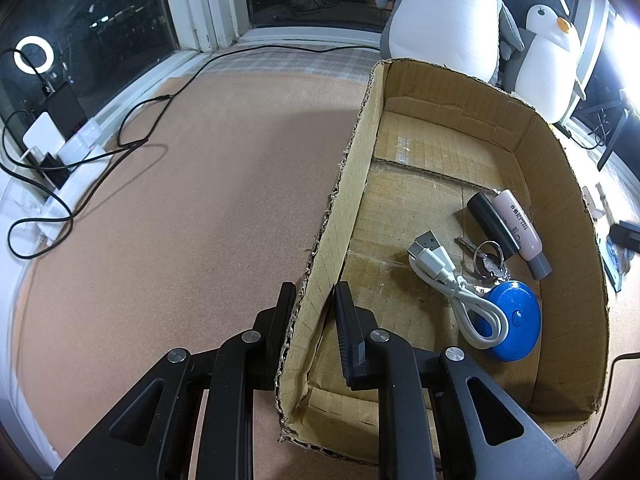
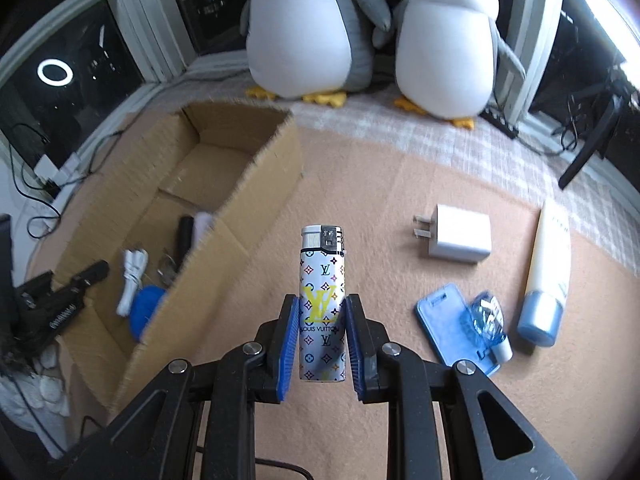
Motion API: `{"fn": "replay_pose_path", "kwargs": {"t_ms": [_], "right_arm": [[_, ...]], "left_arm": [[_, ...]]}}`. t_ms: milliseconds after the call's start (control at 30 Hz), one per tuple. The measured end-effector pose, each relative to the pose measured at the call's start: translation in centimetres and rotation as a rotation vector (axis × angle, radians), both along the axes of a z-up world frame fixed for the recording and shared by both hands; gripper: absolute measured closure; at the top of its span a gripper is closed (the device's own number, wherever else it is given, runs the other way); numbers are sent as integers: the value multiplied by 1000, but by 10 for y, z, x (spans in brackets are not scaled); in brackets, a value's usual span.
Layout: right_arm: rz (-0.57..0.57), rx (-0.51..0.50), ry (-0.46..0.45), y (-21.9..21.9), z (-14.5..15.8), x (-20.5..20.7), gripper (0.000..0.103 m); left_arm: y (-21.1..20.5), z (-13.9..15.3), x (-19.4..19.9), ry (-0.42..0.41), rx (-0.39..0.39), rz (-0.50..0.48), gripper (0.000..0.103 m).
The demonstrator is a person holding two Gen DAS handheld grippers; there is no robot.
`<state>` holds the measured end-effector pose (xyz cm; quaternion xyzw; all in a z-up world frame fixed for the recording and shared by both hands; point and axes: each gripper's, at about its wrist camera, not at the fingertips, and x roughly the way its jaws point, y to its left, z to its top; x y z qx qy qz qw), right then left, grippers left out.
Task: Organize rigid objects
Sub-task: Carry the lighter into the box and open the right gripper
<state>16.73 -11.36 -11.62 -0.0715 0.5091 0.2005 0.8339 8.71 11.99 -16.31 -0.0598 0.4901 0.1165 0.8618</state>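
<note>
My right gripper [image 2: 322, 312] is shut on a white patterned lighter [image 2: 322, 280], held upright above the tan mat, right of the cardboard box [image 2: 240, 184]. My left gripper [image 1: 314, 300] is shut on the box's left wall [image 1: 344, 184], one finger on each side. Inside the box lie a white USB cable [image 1: 448, 280], a blue round disc [image 1: 510, 320], keys on a ring [image 1: 486, 256], a black tube [image 1: 492, 224] and a pink tube [image 1: 520, 228]. On the mat to the right lie a white charger plug [image 2: 460, 240], a blue case [image 2: 452, 320] and a cream tube [image 2: 546, 276].
Two plush penguins [image 2: 304, 28] [image 2: 444, 48] stand at the back by the window. Black cables [image 1: 132, 136] and a power strip with chargers [image 1: 60, 144] lie along the left edge. A small clear-wrapped item [image 2: 488, 316] rests on the blue case.
</note>
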Motion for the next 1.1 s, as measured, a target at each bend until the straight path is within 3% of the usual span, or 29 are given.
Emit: {"fn": "replay_pose_path", "kwargs": {"t_ms": [300, 733, 1100], "right_arm": [[49, 46, -48, 35, 26, 10, 82], [95, 43, -54, 79, 21, 26, 82], [95, 35, -36, 89, 8, 39, 82]], "left_arm": [[0, 0, 0, -1, 2, -1, 85], [1, 0, -1, 0, 2, 0, 85], [1, 0, -1, 0, 5, 0, 85]]}}
